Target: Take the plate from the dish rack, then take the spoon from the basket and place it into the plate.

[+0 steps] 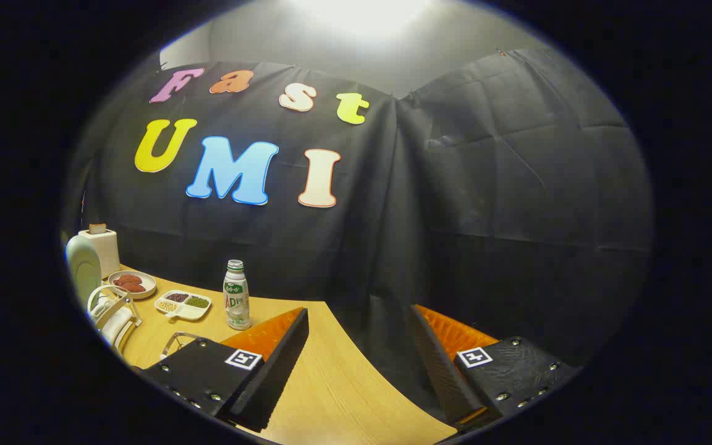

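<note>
The hand-held gripper (359, 358) hovers with fingers spread wide, gripping nothing, over the light wooden table (331, 395); a white plastic bottle (237, 295) stands just ahead of them.

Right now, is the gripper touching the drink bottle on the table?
Apart. In the gripper view the gripper has its fingers spread open over bare table, holding nothing, and the bottle stands upright beyond the left finger with wood showing between them.
</note>
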`<state>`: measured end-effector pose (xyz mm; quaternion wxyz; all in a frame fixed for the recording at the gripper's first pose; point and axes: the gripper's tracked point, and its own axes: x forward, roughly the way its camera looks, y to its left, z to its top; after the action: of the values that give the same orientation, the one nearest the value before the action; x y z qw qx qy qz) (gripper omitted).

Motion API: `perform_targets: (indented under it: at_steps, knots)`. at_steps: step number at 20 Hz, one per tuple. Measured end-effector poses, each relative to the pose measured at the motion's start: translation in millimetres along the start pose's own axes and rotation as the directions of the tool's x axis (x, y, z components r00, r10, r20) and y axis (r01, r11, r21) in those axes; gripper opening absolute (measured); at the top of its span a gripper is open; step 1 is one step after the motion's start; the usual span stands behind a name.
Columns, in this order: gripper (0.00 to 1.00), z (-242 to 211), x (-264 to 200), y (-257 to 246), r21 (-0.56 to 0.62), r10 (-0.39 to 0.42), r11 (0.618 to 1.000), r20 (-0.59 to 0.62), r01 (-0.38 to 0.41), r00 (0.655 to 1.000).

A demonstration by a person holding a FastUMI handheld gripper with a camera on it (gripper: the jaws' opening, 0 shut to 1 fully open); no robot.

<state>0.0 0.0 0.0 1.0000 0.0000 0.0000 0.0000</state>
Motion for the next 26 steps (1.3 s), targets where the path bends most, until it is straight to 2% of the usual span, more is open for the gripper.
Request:
perform_targets:
  at_steps: [6, 11, 15, 18, 22, 26]
  knots:
    - [0.99, 56, -75, 100, 0.077, 0.063, 0.995, -0.038, -0.06, 0.997]
    - [0.99, 93, -120, 210, 0.151, 0.234, 0.962, -0.031, -0.227, 0.972]
    - [0.99, 103, -131, 275, 0.151, 0.355, 0.926, -0.031, -0.347, 0.934]
    - [0.99, 102, -130, 317, 0.149, 0.417, 0.901, -0.038, -0.407, 0.908]
    - [0.99, 90, -121, 369, 0.21, 0.469, 0.87, -0.069, -0.447, 0.881]
    - [0.99, 65, -106, 408, 0.251, 0.491, 0.858, -0.144, -0.449, 0.859]
